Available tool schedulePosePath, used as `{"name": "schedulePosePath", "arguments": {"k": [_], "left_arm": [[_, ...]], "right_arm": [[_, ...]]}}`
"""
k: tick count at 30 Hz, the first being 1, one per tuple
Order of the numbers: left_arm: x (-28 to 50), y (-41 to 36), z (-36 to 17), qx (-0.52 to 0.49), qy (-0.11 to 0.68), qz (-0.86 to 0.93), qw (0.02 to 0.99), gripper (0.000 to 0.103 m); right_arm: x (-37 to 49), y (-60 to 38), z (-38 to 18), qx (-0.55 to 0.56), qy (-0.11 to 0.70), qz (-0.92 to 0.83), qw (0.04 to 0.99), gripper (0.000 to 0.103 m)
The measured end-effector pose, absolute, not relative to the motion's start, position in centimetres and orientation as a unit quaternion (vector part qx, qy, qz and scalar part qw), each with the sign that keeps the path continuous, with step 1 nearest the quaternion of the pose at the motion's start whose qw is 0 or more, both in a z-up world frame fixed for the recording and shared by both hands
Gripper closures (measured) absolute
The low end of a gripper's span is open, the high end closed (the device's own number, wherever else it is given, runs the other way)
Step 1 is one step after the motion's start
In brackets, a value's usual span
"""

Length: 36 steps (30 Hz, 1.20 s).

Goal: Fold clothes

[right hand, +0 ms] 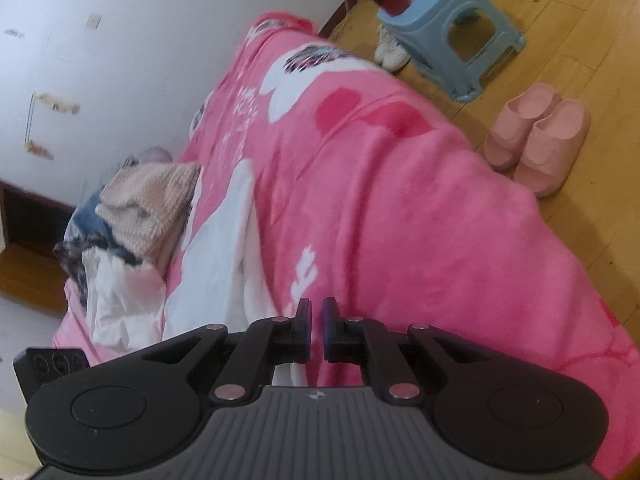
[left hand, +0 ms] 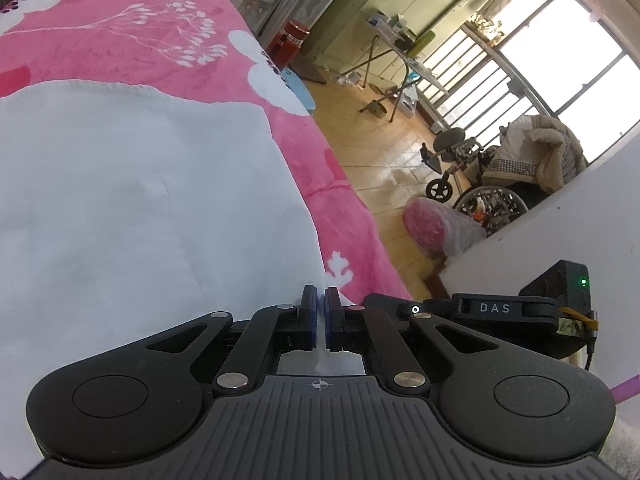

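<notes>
The white garment [left hand: 120,200] lies spread on the pink blanket [left hand: 120,40], its near edge pinched in the closed fingers of the left gripper [left hand: 321,300] at 6 o'clock. The right gripper [right hand: 317,312], fingers nearly together and empty, hangs over bare blanket. A shallow pinch could slip; the right could snag the blanket instead.

Wooden floor [left hand: 384,152], white wall [right hand: 120,40]. Bright barred window [left hand: 552,60]; wheelchair [left hand: 480,184] below it, folding table [left hand: 400,52] nearby. Blue stool [right hand: 452,28] and pink slippers [right hand: 536,136] beside bed.
</notes>
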State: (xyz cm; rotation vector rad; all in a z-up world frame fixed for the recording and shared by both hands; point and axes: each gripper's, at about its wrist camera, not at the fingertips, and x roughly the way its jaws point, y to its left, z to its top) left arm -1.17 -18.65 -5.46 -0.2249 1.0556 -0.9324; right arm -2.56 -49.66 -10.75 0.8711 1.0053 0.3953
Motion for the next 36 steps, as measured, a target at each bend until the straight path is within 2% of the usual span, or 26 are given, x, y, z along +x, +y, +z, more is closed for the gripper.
{"name": "schedulePosePath", "arguments": {"k": [16,27,36], "left_arm": [[-0.8,-18.3,-5.7,-0.132,0.490,-0.429,0.747,0.101],[-0.5,-18.2,-5.8,-0.135,0.495,-0.425,0.745,0.101],[1.1,-17.7,-7.6,-0.161,0.551,-0.393,0.718,0.097]], "right_arm": [[-2.8,-47.0,-9.0,0.358,0.462,0.280,0.762,0.097],[-1.6,-42.9,-7.0,0.192,0.479,0.335,0.788,0.097],[-2.0,-44.2,-7.5,0.216,0.474,0.319,0.792,0.097]]}}
